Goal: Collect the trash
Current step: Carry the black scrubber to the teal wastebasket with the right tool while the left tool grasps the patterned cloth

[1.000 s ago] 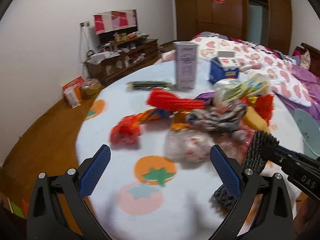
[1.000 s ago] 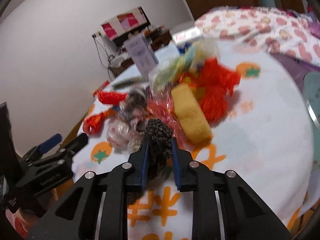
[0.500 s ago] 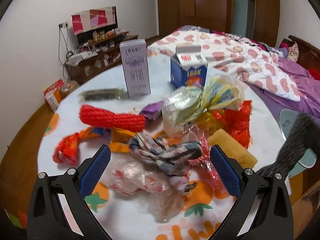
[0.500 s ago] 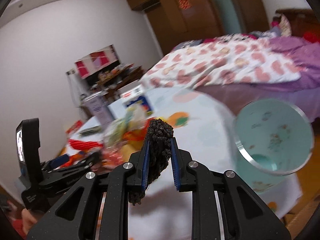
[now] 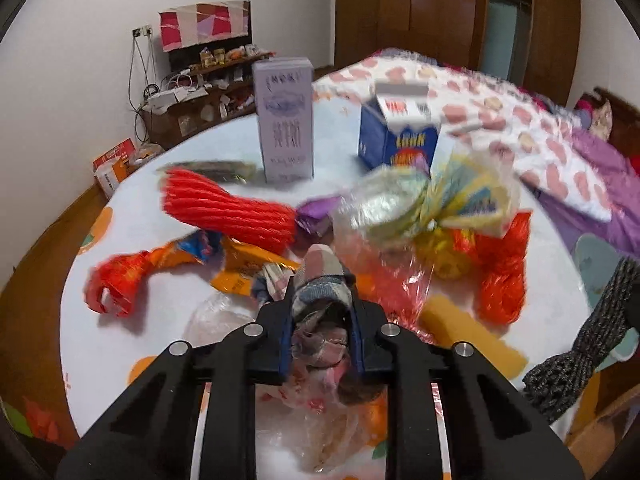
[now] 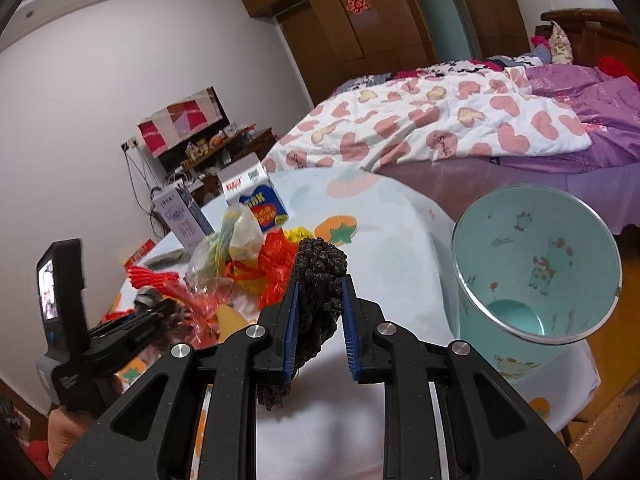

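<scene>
My left gripper is shut on a crumpled grey, pink and blue cloth-like wad in the trash pile on the round table. My right gripper is shut on a black knobbly knitted piece and holds it above the table edge, left of a teal bin beside the table. That black piece also hangs at the right of the left wrist view. The left gripper shows in the right wrist view.
On the table lie a red ribbed roll, orange wrappers, a clear bag, red plastic and a yellow sponge. A lilac carton and a blue carton stand behind. A bed lies beyond.
My left gripper has moved forward into the pile and shut on the cloth-like wad. My right gripper has carried the black piece away from the pile to beside the teal bin.
</scene>
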The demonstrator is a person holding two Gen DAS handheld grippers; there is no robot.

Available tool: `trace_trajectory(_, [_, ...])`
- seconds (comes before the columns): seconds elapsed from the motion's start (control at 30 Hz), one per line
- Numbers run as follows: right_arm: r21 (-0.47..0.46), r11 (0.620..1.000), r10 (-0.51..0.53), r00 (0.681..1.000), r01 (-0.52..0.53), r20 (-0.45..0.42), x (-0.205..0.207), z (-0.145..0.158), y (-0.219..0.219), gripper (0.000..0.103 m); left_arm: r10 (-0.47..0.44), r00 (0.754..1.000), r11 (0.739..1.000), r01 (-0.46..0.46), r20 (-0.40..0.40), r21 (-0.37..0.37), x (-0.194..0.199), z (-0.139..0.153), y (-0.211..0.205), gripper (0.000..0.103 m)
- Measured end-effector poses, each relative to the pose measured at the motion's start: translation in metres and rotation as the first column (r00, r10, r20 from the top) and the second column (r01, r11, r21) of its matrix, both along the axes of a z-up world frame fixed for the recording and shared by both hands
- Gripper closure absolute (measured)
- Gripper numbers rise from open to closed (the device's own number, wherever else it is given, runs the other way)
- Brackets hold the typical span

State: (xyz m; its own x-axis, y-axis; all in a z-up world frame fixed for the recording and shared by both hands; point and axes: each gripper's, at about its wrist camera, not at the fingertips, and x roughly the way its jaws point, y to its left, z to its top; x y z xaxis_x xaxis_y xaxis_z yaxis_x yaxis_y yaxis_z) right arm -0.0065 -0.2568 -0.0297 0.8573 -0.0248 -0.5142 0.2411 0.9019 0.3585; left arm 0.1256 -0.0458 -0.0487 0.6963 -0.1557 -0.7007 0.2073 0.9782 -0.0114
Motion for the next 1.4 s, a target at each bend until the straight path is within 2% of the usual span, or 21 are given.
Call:
trace_trajectory(0.13, [-0.014, 0.999, -0.028, 0.999, 0.028, 0.034, -0.008, 0.009, -0.004, 0.082, 0.004, 0.997, 0.998, 0.001, 0.073, -0.068, -0.014, 0.026, 0.015, 0.081])
trace_trajectory(0.3, [-0.019, 0.998, -0.06, 0.997, 0.061, 0.057, -0.017, 0.014, -0.012, 0.082, -0.001, 0.989, 0.996, 0.014, 0.145, -0.087, -0.029, 0.048, 0.015, 0.081])
trace_trajectory(0.47, [-0.041, 0.99, -0.128, 0.989, 0.131, 0.081, -0.03, 0.022, -0.031, 0.082, -0.119, 0.978, 0.985, 0.138, 0.172, -0.108, -0.042, 0.065, -0.018, 0.081])
trace_trajectory(0.63, [-0.069, 0.967, -0.238, 0.967, 0.245, 0.088, -0.048, 0.027, -0.067, 0.082, -0.27, 0.949, 0.946, 0.293, 0.164, -0.136, -0.055, 0.071, -0.068, 0.081])
trace_trajectory(1.0, [-0.163, 0.891, -0.424, 0.905, 0.424, 0.038, -0.07, 0.008, -0.14, 0.082, -0.488, 0.867, 0.857, 0.498, 0.104, -0.13, -0.074, 0.054, -0.187, 0.081])
trace_trajectory(1.13, [-0.181, 0.879, -0.449, 0.894, 0.442, 0.001, -0.071, -0.005, -0.159, 0.082, -0.543, 0.838, 0.829, 0.545, 0.054, -0.129, -0.076, 0.039, -0.23, 0.081])
trace_trajectory(1.27, [-0.158, 0.883, -0.454, 0.89, 0.442, -0.048, -0.069, -0.022, -0.176, 0.082, -0.579, 0.815, 0.809, 0.576, 0.012, -0.117, -0.075, 0.022, -0.263, 0.081])
trace_trajectory(1.4, [-0.139, 0.889, -0.449, 0.889, 0.435, -0.088, -0.063, -0.036, -0.186, 0.08, -0.595, 0.803, 0.801, 0.59, -0.024, -0.106, -0.074, 0.007, -0.284, 0.079])
